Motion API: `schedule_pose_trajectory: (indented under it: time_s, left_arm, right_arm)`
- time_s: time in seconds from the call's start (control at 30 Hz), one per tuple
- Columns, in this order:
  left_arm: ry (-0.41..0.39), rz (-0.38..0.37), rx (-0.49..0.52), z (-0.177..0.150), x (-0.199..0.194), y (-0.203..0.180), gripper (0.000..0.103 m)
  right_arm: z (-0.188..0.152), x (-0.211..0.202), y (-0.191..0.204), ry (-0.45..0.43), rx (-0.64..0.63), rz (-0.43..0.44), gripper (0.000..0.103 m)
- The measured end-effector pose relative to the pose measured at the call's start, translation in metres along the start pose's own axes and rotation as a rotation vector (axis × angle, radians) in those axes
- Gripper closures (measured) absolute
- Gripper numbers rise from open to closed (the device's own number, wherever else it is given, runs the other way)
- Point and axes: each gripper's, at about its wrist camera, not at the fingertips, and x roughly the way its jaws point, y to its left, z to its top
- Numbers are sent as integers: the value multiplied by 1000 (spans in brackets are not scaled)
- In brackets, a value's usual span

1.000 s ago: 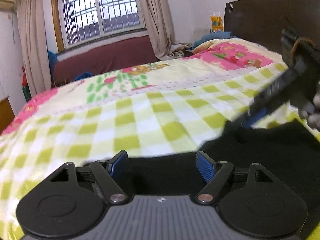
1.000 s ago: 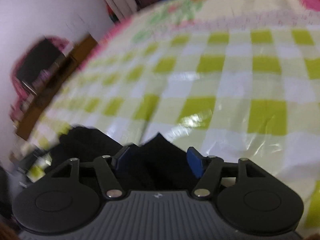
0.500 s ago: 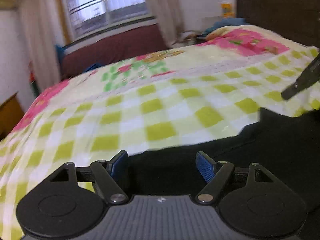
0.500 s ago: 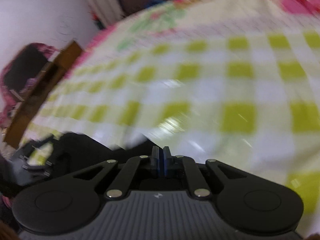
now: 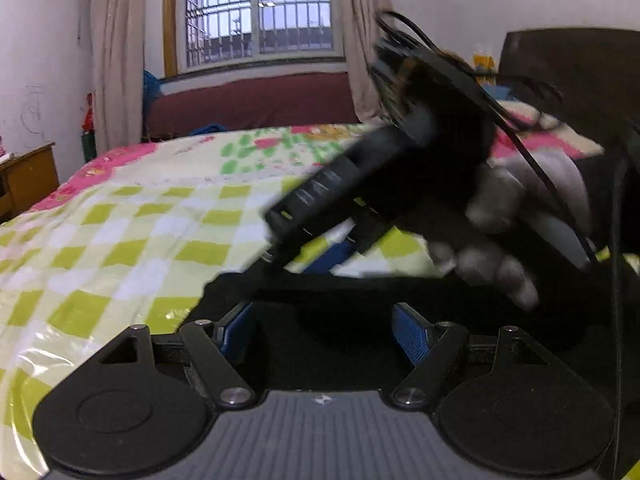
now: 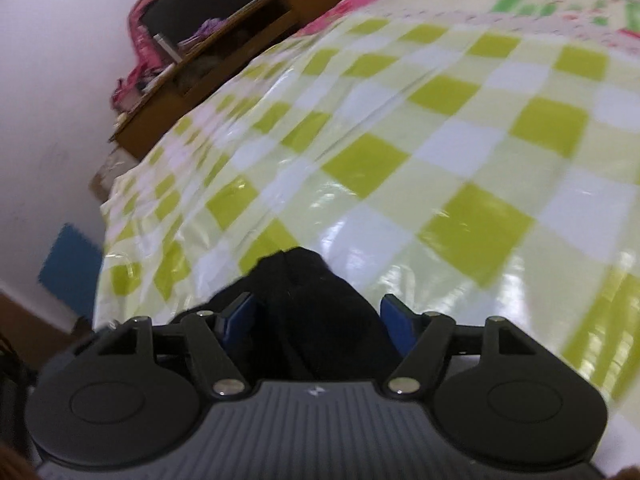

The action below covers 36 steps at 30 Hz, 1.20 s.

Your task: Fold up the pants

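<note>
Pants [image 6: 316,312]: soft black fabric, bunched peak.

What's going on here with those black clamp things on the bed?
A person is folding black pants on a bed with a green checked sheet, using a handheld gripper in each hand. The left gripper is open over the fabric. The right gripper is open too, with a bunched bit of the pants between its fingers, not clamped.
</note>
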Motion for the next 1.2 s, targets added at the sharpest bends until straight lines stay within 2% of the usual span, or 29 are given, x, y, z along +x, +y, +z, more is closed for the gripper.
schedule_pose_trajectory:
  time_s: [0.03,0.07,0.17,0.23,0.3,0.33,0.37,0.4,0.43,0.5,0.53,0.63,0.77,0.83,0.93,1.03,1.1,1.13,1.2]
  left_arm:
    - [4,5,2,-2,3,1,14]
    - [5,10,7,-3,5,2,14]
    - [2,35,8,-5,9,3,14]
    - [5,63,21,-7,11,2,12]
    - [5,85,48,-9,14,-1,11]
    - [18,88,54,-9,17,-2,10]
    - [34,88,59,-10,21,-3,10]
    - [45,90,68,-10,24,-4,10]
    - [49,93,75,-10,24,-5,9]
    - [43,99,79,-8,21,-5,9]
    - [45,100,77,-7,20,-5,9]
    - [50,107,76,-4,16,-5,9]
    - [58,146,101,-2,11,-8,9]
    - [66,166,110,-1,9,-10,10]
    - [65,169,138,-1,-1,-21,10]
    - [64,152,169,4,-7,-37,10]
    - [80,119,172,8,-8,-46,10]
    - [89,103,176,10,-9,-49,10]
    - [118,79,201,8,-7,-59,10]
  right_arm:
    - [4,3,5,24,2,-18,77]
    - [8,6,14,38,-20,-23,80]
    - [16,15,38,49,-105,-42,84]
    - [19,14,50,20,-146,-47,86]
    - [20,16,50,-49,-169,-88,86]
    - [19,23,41,-67,-153,-147,81]
    - [20,30,28,-31,-103,-197,76]
    - [21,27,16,-11,-29,-187,67]
    - [20,15,10,-43,20,-161,68]
    - [11,-34,6,-163,17,-191,69]
    - [3,-62,2,-219,31,-220,66]
    - [-40,-138,-19,-318,157,-297,66]
    - [-137,-214,-30,-345,339,-481,65]
    - [-189,-241,-30,-364,451,-519,62]
    - [-251,-260,-30,-399,588,-481,52]
    - [-289,-257,-44,-428,691,-381,51]
    - [-299,-246,-50,-453,726,-287,51]
    - [-300,-238,-52,-465,729,-252,47]
    - [-297,-229,-58,-466,711,-226,44]
